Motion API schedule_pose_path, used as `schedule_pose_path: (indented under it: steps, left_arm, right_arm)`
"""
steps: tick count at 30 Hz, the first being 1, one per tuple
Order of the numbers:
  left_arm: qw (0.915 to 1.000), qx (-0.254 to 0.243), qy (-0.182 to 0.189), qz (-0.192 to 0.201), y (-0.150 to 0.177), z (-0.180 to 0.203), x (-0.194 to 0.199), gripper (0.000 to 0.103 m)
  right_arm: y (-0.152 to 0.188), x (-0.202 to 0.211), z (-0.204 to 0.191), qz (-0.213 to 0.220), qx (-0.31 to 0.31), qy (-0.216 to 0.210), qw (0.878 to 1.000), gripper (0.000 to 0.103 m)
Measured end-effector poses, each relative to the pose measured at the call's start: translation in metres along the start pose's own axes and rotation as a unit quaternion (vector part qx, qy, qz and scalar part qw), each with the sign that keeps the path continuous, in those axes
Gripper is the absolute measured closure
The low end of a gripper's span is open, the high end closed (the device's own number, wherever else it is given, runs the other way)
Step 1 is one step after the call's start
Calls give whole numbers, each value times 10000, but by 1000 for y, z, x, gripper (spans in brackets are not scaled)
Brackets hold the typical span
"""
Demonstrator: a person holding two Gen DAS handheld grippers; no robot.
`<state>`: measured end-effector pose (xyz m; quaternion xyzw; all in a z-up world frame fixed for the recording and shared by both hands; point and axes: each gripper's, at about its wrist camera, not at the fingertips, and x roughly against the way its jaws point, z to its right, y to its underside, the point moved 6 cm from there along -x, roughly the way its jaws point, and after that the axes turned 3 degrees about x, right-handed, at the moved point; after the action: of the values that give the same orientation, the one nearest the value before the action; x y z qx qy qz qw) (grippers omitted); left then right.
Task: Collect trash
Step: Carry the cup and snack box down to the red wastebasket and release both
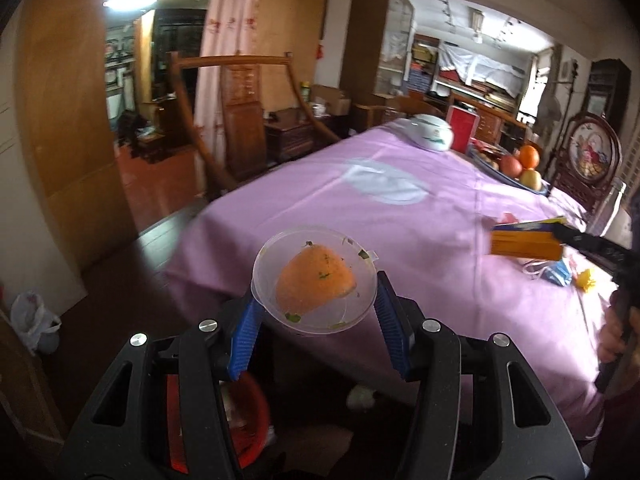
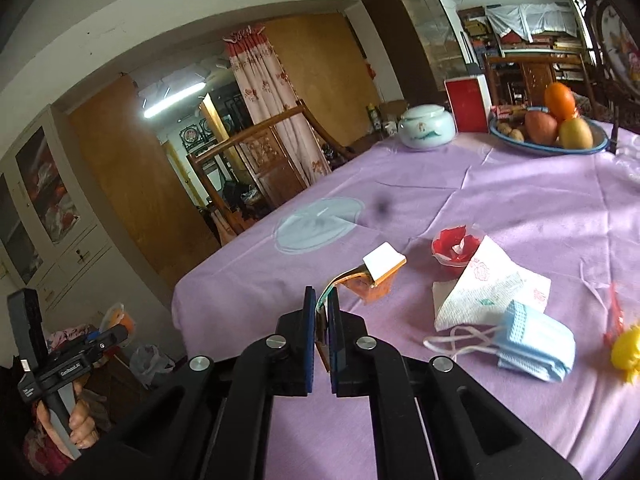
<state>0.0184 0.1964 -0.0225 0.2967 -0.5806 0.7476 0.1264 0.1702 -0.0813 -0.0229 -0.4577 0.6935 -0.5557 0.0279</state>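
Note:
My left gripper (image 1: 316, 296) is shut on a clear plastic bowl (image 1: 316, 282) stained orange inside, held off the near left edge of the purple table (image 1: 420, 216), above a red bin (image 1: 250, 416) on the floor. My right gripper (image 2: 322, 300) is shut on the flap of an orange carton (image 2: 374, 276), held over the table; the carton also shows in the left wrist view (image 1: 524, 242). On the table lie a blue face mask (image 2: 536, 344), a printed paper napkin (image 2: 488, 284), a red plastic cup (image 2: 456, 248) and a yellow scrap (image 2: 628, 348).
A blue fruit bowl (image 2: 548, 138), a pale lidded jar (image 2: 426, 126) and a red box (image 2: 466, 104) stand at the table's far end. A wooden chair (image 1: 240, 120) stands left of the table. A white plastic bag (image 1: 34, 318) sits on the floor by the wall.

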Motion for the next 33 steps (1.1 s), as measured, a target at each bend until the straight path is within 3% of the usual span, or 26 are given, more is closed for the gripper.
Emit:
schedule_pose_path:
  steps: [7,16,18,19,20,25,29,33]
  left_arm:
    - [9977,535,-244,-329,40,-70,0,49]
    - [9878,1039,-495,-1047,109,-142,-30,49]
    - [9846,1065,-554,-1269,120,-150,-38,38]
    - [9827,1093,-637,-1353,124,-156,-39,23]
    - [9820,1125,-707,-1344,126,-159,-39,17]
    - [9792,1455,-939,-1055,115,-184,-23,15]
    - [9635,2365,-1119,-565,101,-223,-2,11]
    - [9517,2768,-1307,-232,98,-247,10,11]
  right_arm:
    - [1,27,-43,102,257,-99,9996,97]
    - [15,23,-133,-148,706,-638,9954,97]
    - [20,16,-155,-241,776,-813,9934,97]
    - [22,13,-165,-293,807,-885,9924,97]
    - [25,8,-178,-378,852,-981,9908,97]
    - [45,-19,-225,-763,1078,-1269,9831,97]
    - [67,-46,-255,-1125,1224,-1437,9756,97]
    - [93,-73,-286,-1531,1363,-1504,9671,97]
